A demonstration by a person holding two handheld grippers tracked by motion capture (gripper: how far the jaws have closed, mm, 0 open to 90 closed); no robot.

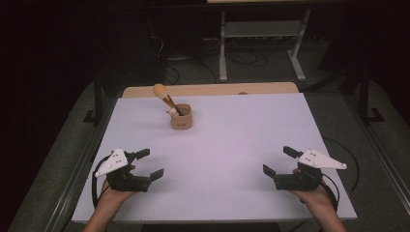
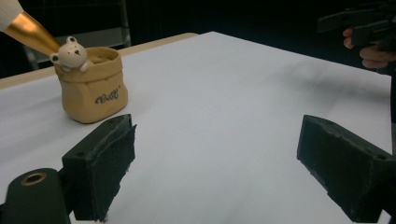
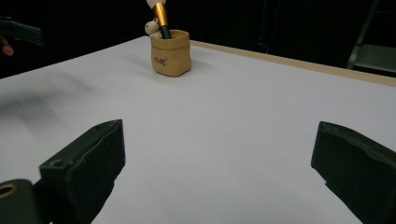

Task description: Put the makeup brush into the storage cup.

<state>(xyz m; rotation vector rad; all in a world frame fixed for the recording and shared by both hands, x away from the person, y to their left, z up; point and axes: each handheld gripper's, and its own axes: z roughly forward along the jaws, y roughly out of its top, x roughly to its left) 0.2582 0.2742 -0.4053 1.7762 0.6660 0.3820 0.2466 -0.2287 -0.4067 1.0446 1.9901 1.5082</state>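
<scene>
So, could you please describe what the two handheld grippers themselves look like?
Both are alike: the left gripper and right gripper have black bodies with two blocky black jaws lined with dark padding. Each carries a pale grey three-cornered plate with small dots on top, and a black cable loops away behind. The forearms are bare, with no sleeves in sight.

White table top (image 1: 232, 145), wooden edge at far side; metal frame legs (image 1: 223, 48) beyond.
</scene>
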